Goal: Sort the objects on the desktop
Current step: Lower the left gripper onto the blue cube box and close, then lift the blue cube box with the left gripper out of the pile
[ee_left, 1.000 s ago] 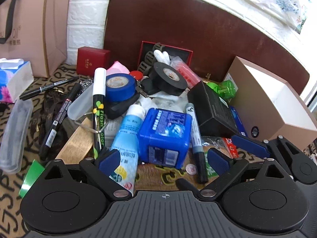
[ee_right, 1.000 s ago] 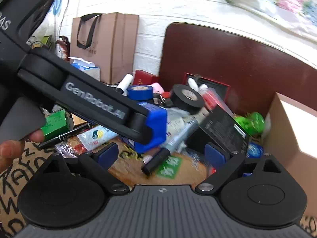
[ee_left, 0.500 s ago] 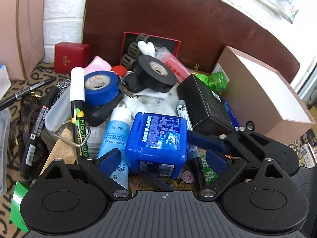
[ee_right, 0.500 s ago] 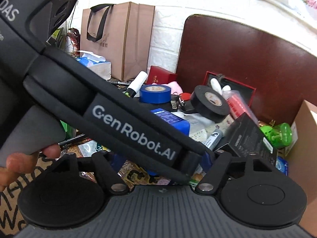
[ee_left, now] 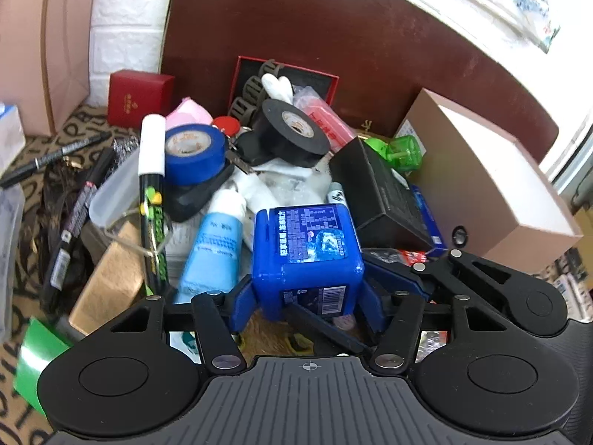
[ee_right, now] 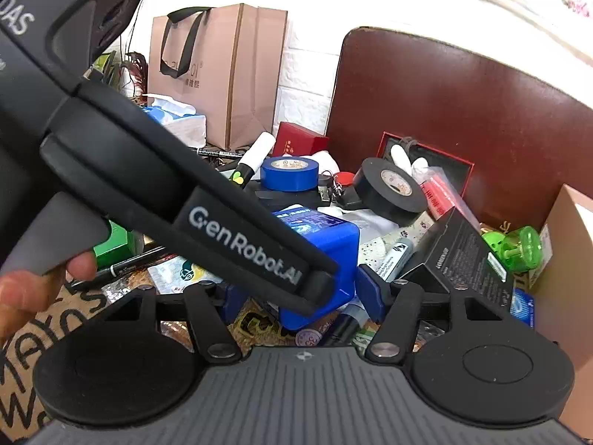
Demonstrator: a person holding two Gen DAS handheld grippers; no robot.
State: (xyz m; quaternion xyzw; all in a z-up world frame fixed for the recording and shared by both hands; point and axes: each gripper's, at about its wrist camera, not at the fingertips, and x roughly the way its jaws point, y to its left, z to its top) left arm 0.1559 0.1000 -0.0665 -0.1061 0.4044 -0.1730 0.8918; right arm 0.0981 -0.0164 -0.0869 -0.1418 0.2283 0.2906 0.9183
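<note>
we find the blue plastic box [ee_left: 307,256], a glossy rounded cube with printed labels on its top and front, at the near edge of the heap on the worktop [ee_left: 33,148]. the left gripper [ee_left: 307,298] has its blue pads on the box's two lower sides; its jaws are closing, about half open, with the box between them. in the right wrist view the right gripper [ee_right: 296,293] straddles the same box [ee_right: 333,244] and its jaws are also closing; the left gripper's black arm hides whether its pads touch, so we cannot tell.

just left of the box lies one soft light-blue tube [ee_left: 213,248]; beyond it one white-capped marker [ee_left: 152,193]. we count two tape rolls, one blue [ee_left: 193,154] and one black [ee_left: 292,133], both matte and round. one black carton [ee_left: 378,193] leans at the box's right, with a grey marker [ee_left: 335,193] wedged between. one green translucent piece [ee_left: 402,152] sits behind it. one open brown cardboard box [ee_left: 481,181] bounds the right side, a dark wooden board [ee_left: 333,37] the rear, a red case [ee_left: 139,96] the back left.

free room is scant; things crowd the box on three sides.
</note>
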